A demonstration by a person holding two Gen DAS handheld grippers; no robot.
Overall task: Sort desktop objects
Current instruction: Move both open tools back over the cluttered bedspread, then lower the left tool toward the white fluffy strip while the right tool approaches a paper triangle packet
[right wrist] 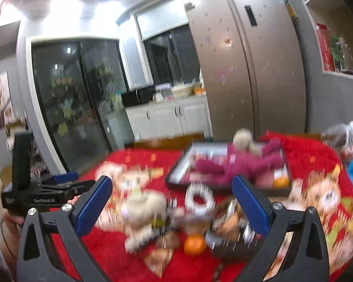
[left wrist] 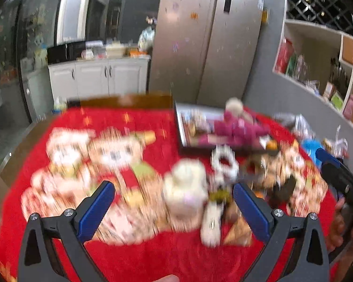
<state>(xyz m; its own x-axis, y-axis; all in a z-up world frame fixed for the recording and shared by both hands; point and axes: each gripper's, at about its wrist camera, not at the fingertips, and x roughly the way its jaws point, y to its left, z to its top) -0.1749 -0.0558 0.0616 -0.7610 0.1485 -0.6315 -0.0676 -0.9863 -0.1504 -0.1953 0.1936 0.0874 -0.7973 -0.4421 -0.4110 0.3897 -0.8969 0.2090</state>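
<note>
Red tablecloth [left wrist: 153, 253] holds blurred toys; both grippers' fingers [left wrist: 96, 209] [right wrist: 249, 205] spread wide, empty.

Home kitchen, steel fridge [left wrist: 207, 47], white cabinets [left wrist: 98, 77]

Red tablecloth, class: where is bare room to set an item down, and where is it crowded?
Bare: the red tablecloth strip nearest the camera, and behind the white plush toy, left of the tray. Crowded: around the white ring and orange.
</note>
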